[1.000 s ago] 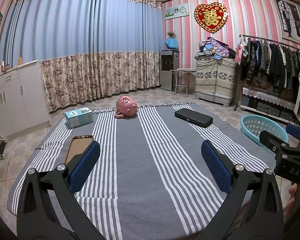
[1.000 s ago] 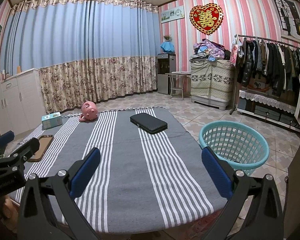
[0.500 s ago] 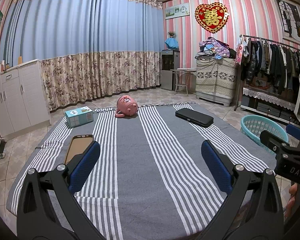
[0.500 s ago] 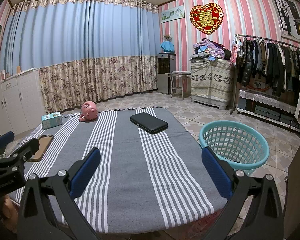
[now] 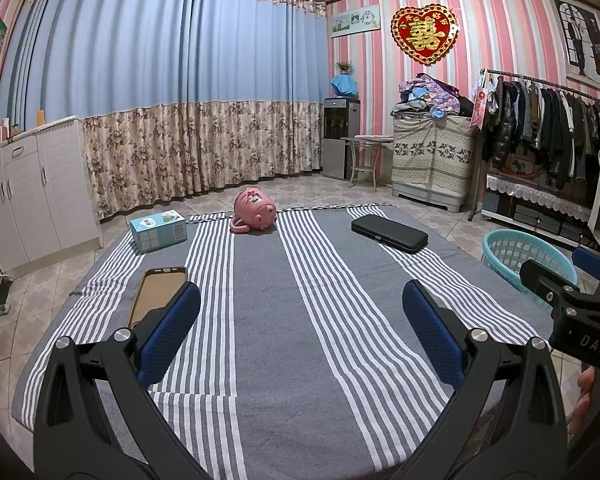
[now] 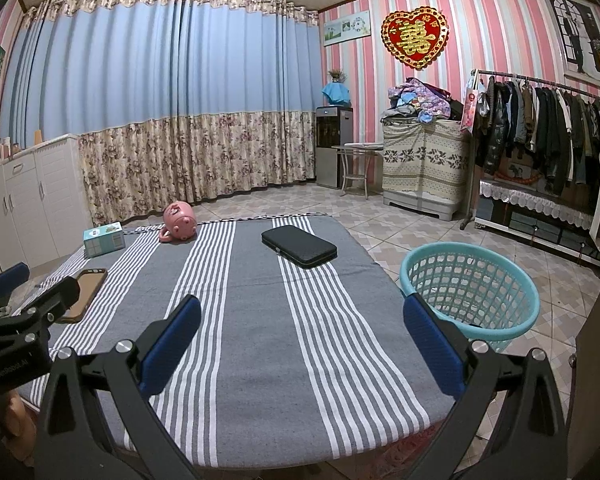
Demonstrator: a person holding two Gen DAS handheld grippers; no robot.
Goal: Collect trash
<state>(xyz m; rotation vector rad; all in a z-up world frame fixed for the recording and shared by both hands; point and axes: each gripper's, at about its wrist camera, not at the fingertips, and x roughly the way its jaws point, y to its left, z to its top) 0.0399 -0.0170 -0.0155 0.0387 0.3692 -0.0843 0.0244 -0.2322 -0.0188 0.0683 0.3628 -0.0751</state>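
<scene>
Nearby, teal basket [image 6: 471, 280] (nothing visible inside), floor-standing

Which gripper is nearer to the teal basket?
Right. The right gripper hovers beside the teal basket; the left gripper is farther, over the striped cloth.

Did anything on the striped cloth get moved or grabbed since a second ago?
No, nothing visibly changed. Both claws, left and right, hang open and empty over the cloth. The pink pig, the box, the phone case and the black case lie where they were, and the basket beside the cloth has not moved.
</scene>
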